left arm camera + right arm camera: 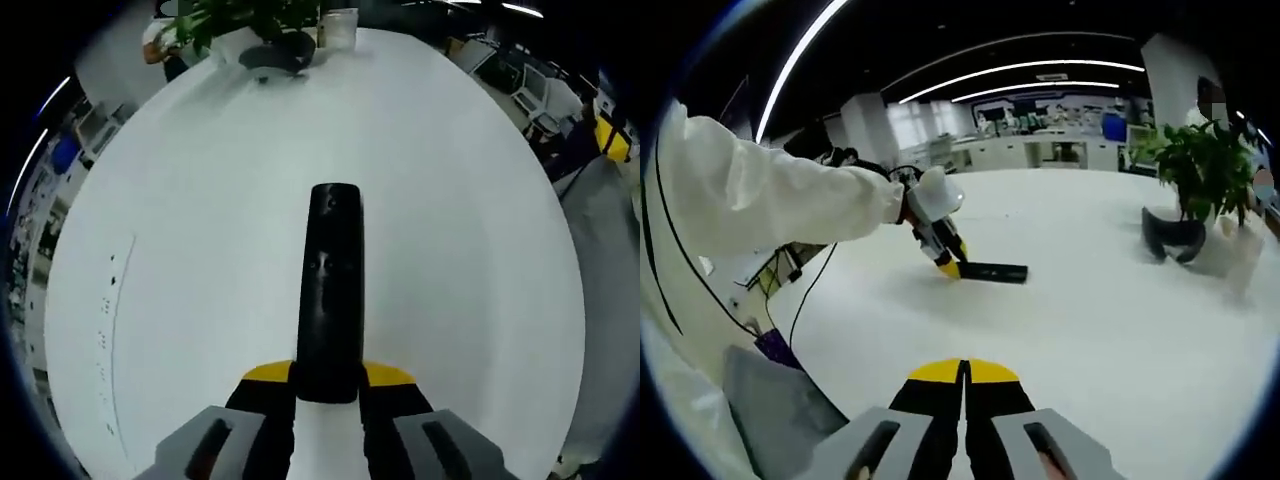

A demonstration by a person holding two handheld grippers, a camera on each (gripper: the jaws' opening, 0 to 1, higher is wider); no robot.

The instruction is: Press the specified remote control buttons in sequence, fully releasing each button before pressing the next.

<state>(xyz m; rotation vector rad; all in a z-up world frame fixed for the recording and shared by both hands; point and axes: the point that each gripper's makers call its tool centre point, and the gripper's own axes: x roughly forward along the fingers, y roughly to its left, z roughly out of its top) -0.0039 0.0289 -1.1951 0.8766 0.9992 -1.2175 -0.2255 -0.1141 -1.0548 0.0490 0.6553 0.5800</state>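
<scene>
A long black remote control lies lengthwise on the white table, its near end held between the yellow-tipped jaws of my left gripper. From the right gripper view, the same remote rests flat on the table, with the left gripper clamped on its left end and held by a gloved hand in a white sleeve. My right gripper hovers above the table with its jaws pressed together and nothing between them, well short of the remote.
A potted green plant in a dark bowl stands at the far side of the table, also seen as the plant. A white cup sits beside it. Cables hang off the table's left edge.
</scene>
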